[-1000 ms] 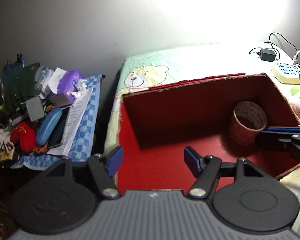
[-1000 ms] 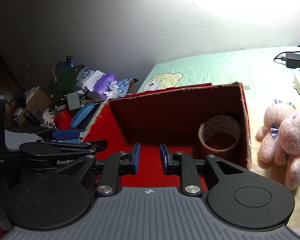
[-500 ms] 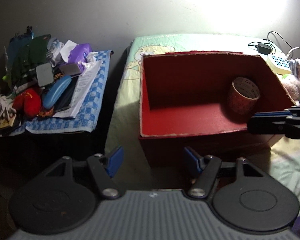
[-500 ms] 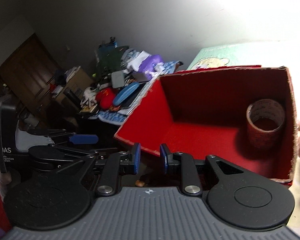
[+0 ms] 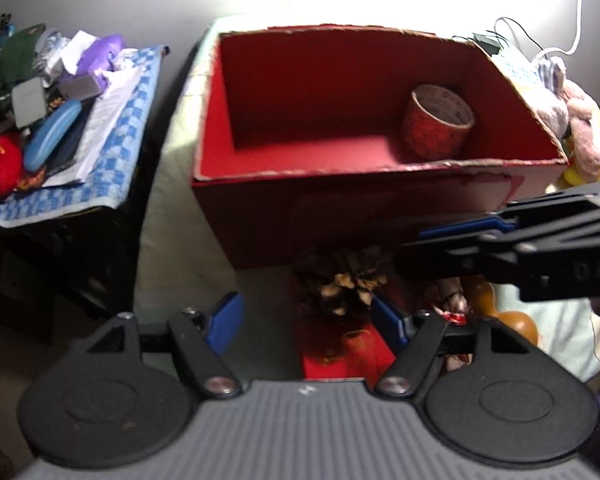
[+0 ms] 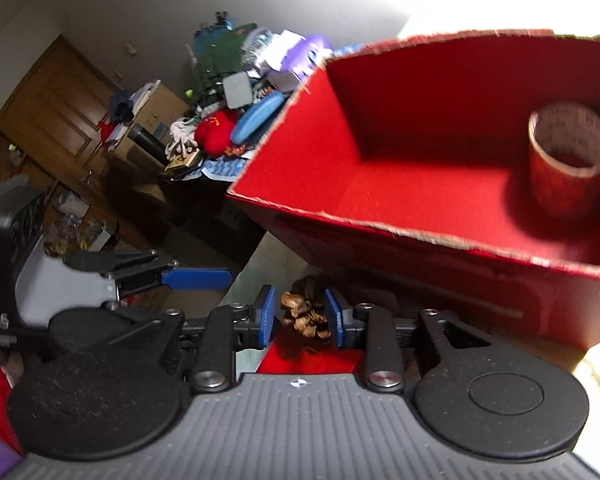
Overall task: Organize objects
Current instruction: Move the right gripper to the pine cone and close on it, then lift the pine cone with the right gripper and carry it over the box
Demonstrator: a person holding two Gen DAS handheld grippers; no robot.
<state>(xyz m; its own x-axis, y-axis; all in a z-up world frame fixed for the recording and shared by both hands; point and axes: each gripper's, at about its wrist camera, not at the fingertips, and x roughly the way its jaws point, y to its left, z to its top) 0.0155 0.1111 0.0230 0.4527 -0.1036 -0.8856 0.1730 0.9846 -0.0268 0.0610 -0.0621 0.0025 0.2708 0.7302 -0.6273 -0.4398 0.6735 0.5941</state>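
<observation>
Red box [image 6: 440, 184] sits ahead of both my tongs, tape roll [image 6: 568, 164] inside. Pine cone [image 6: 306, 314] lies between my right tongs [image 6: 300, 316], jaws opening, not gripping. Left tongs [image 5: 304, 320] opening, empty. Cone probably light, brittle; grip mid-body gently.

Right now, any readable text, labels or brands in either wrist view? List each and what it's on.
"DAS": on the right gripper body, cut off at the left wrist view's edge.
"AS": on the left gripper body, cut off at the right wrist view's edge.
Printing on the tape roll in the red box: too blurred to read.
Nothing else is legible.
</observation>
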